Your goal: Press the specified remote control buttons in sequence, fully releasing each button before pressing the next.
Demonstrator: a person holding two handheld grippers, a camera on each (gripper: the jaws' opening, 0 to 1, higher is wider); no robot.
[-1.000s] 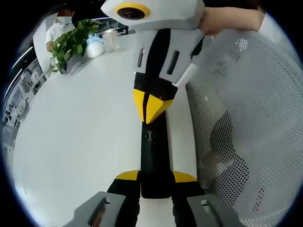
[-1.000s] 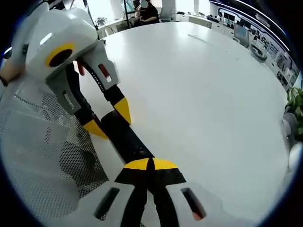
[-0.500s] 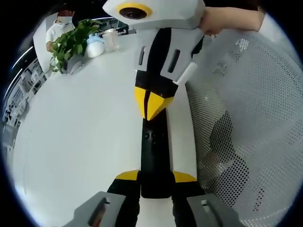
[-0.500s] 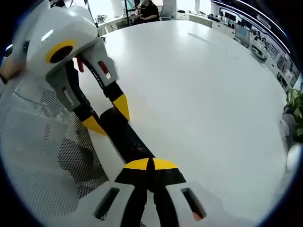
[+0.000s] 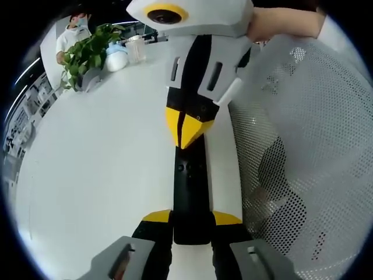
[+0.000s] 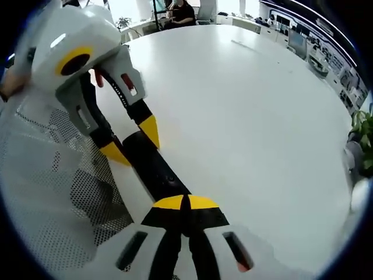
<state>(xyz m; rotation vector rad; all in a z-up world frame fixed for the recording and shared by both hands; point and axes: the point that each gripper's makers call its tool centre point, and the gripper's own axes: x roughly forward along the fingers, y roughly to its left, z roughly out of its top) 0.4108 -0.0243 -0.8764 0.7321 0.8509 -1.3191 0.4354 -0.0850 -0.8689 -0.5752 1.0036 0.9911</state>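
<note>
Black remote (image 5: 190,201) clamped btwn left gripper (image 5: 191,219) jaws, closed right gripper (image 5: 187,137) tips on its far end

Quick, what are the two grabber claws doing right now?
Left gripper: shut on the black remote, one jaw on each side.
Right gripper: shut, yellow tips together over the remote's buttons, holding nothing.
</note>
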